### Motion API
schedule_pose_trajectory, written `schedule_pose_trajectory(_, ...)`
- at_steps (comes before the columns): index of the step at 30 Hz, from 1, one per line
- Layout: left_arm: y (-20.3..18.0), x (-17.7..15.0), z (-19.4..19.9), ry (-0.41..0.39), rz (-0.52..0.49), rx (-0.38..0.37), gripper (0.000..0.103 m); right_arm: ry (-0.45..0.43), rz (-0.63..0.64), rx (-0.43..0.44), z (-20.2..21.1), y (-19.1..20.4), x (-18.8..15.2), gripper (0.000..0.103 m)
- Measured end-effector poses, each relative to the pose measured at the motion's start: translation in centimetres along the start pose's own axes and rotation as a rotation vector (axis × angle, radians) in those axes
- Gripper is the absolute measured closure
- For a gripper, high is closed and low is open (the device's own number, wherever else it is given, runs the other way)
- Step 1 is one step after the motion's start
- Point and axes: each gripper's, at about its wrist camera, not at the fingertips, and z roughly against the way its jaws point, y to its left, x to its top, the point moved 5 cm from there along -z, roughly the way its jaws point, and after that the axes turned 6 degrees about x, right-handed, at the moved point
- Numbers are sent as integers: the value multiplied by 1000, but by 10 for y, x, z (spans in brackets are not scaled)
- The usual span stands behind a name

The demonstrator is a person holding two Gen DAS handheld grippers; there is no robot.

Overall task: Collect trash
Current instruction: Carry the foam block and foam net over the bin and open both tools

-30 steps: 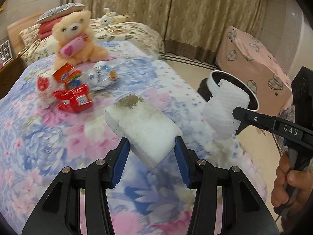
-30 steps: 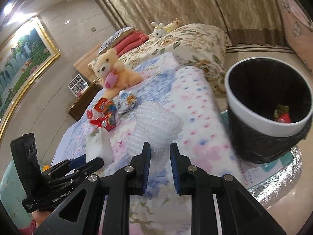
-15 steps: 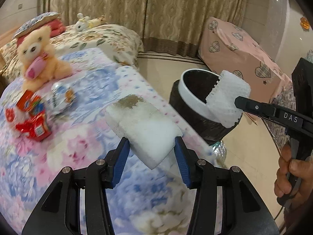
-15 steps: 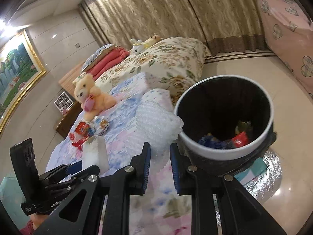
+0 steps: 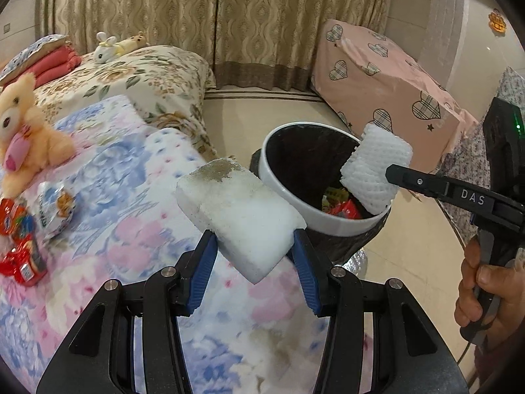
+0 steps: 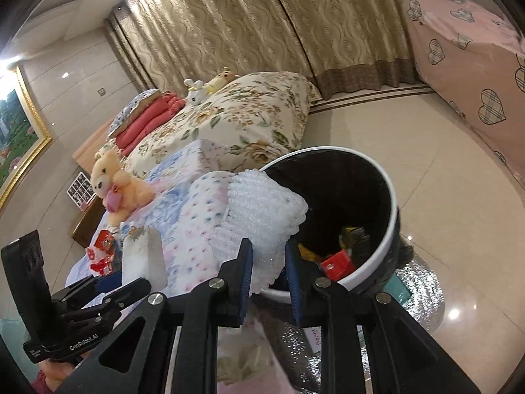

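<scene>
Beige patterned curtains [image 5: 183, 16] hang behind a bed spread with a floral quilt [image 5: 108, 197], and a white-rimmed trash bin [image 5: 285, 193] lined in black stands on the tiled floor just off the bed's corner.

Both views cut the gripper bodies off at the bottom edge. What lies in the bin is hard to make out — red and yellow wrappers, no more. The wrappers [image 5: 23, 252] on the quilt near the teddy bear [image 5: 23, 151] are blurred at the left wrist view's edge.

In that view the left gripper [image 5: 256, 256] is clamped on a white foam block [image 5: 236, 216] with a dirty top, held over the quilt beside the bin. It also shows a hand [image 5: 492, 292] on the right gripper's handle, unseen from the right wrist.

From the right wrist, the right gripper [image 6: 267, 275] pinches a white foam net sleeve [image 6: 262, 216] over the bin's near rim — partly above the opening. A gold-framed painting [image 6: 19, 138] appears only here.
</scene>
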Motion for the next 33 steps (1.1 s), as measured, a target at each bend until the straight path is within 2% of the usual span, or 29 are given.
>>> schedule_pose_trajectory(11, -36, 27, -28, 2, -65, -24, 56, 15, -1, -55, -5, -24, 15, 82)
schedule_pose_trajectory(19, -58, 48, -56, 29, -86, -77, 56, 31, -9, -70, -14, -38, 23, 81)
schedule_pose_trajectory(25, -66, 53, -70, 60, -83, -141, 55, 47, 1, -87, -21, -44, 27, 80)
schedule_pose_trajectory(33, -80, 55, -81, 79, -123, -141, 52, 59, -24, -105, -27, -56, 29, 79)
